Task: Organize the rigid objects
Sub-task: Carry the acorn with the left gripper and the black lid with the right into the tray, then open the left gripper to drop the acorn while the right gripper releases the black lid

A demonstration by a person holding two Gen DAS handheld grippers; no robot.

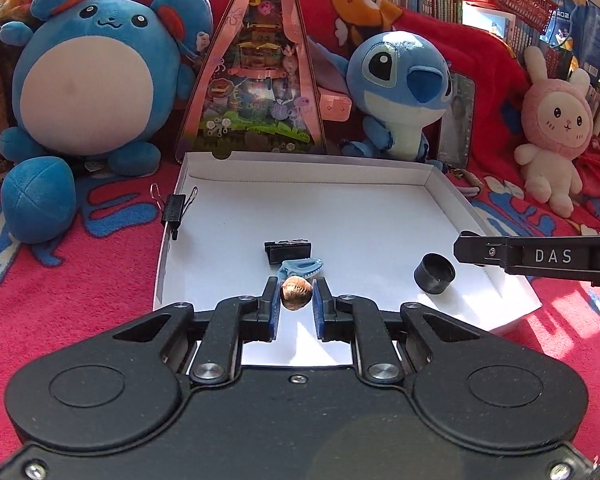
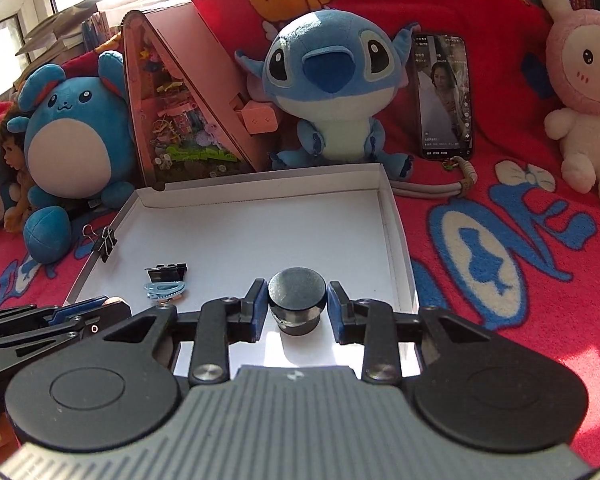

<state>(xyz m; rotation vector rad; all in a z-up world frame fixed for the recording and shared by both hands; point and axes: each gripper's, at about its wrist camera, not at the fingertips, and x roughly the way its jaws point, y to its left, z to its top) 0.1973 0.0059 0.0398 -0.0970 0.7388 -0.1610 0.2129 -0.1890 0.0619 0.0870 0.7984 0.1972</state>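
Left claw (image 1: 296, 298) clamped on a brown shell (image 1: 296, 293); right claw (image 2: 297, 307) clamped on a black cap (image 2: 297, 300); both held above the white tray (image 1: 300, 164), near its front edge

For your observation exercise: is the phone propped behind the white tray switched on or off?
On. The phone leans against the red blanket with its screen lit, showing a person and interface icons.

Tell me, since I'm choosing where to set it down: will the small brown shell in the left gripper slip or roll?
The shell looks rounded and ribbed, pinched between the left gripper pads by its sides, so it may twist or slip. Set on the white tray, it would probably rock or roll a little. It looks light and hard, perhaps brittle if squeezed.
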